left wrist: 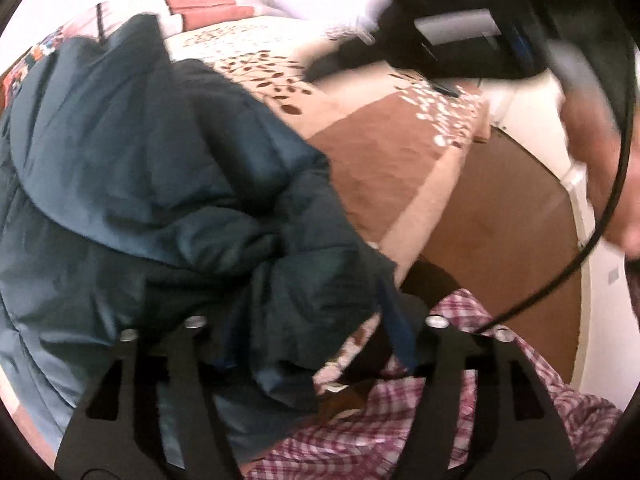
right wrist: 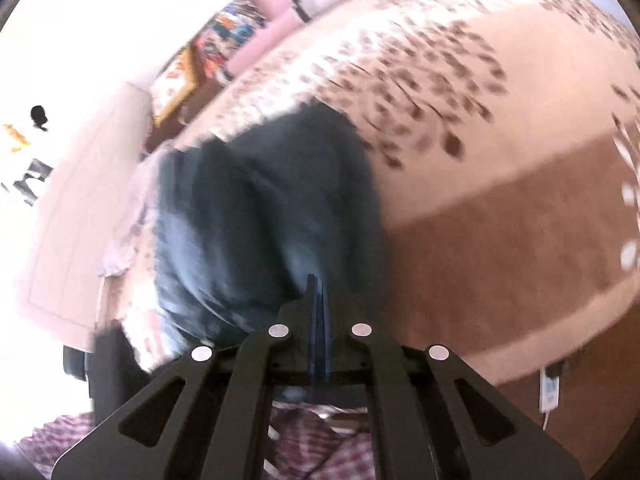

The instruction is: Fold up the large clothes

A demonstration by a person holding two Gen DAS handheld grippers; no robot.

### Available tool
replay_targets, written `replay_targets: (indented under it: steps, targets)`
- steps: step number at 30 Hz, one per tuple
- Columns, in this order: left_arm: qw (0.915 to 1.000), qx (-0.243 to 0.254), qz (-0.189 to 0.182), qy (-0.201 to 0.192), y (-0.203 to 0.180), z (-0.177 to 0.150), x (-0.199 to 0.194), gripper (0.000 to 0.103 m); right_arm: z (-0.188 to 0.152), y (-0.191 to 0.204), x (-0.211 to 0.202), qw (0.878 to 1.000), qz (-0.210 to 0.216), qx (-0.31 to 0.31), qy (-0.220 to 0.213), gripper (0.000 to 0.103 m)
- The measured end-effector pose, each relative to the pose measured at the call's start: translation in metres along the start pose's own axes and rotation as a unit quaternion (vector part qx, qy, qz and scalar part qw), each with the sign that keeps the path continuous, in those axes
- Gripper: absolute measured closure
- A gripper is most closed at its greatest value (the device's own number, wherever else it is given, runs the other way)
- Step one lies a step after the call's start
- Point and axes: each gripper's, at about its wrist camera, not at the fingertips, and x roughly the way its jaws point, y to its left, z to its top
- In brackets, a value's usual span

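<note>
Jacket (left wrist: 168, 184) lies bunched on the bed (left wrist: 400, 168), near your left gripper (left wrist: 312, 320), whose jaws stand apart. Your right gripper (right wrist: 318, 300) is closed, pinching nothing visible.

No legible text anywhere
</note>
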Motion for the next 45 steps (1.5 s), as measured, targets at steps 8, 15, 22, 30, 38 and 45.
replay_targets:
  steps: [8, 15, 22, 30, 38, 45]
  targets:
    - [0.9987, -0.018, -0.046, -0.010, 0.010, -0.004, -0.032, 0.032, 0.055, 0.087, 0.024, 0.995, 0.038, -0.085, 0.017, 0.100]
    - [0.9971, -0.033, -0.068, -0.014, 0.021, -0.017, -0.052, 0.032, 0.080, 0.120, 0.093, 0.989, -0.018, -0.125, 0.073, 0.100]
    - [0.9940, -0.060, -0.086, -0.031, 0.045, -0.039, -0.093, 0.032, 0.073, 0.083, 0.136, 0.985, -0.081, -0.113, 0.100, 0.103]
    - [0.9892, -0.127, -0.036, -0.064, 0.090, -0.056, -0.137, 0.032, 0.061, 0.061, 0.151, 0.983, -0.103, -0.114, 0.096, 0.103]
    - [0.9616, -0.266, 0.038, -0.056, 0.155, -0.090, -0.135, 0.031, 0.060, 0.055, 0.149, 0.986, -0.095, -0.105, 0.092, 0.103]
    - [0.9564, -0.289, 0.013, -0.037, 0.153, -0.090, -0.100, 0.031, 0.060, 0.060, 0.142, 0.987, -0.098, -0.091, 0.086, 0.103]
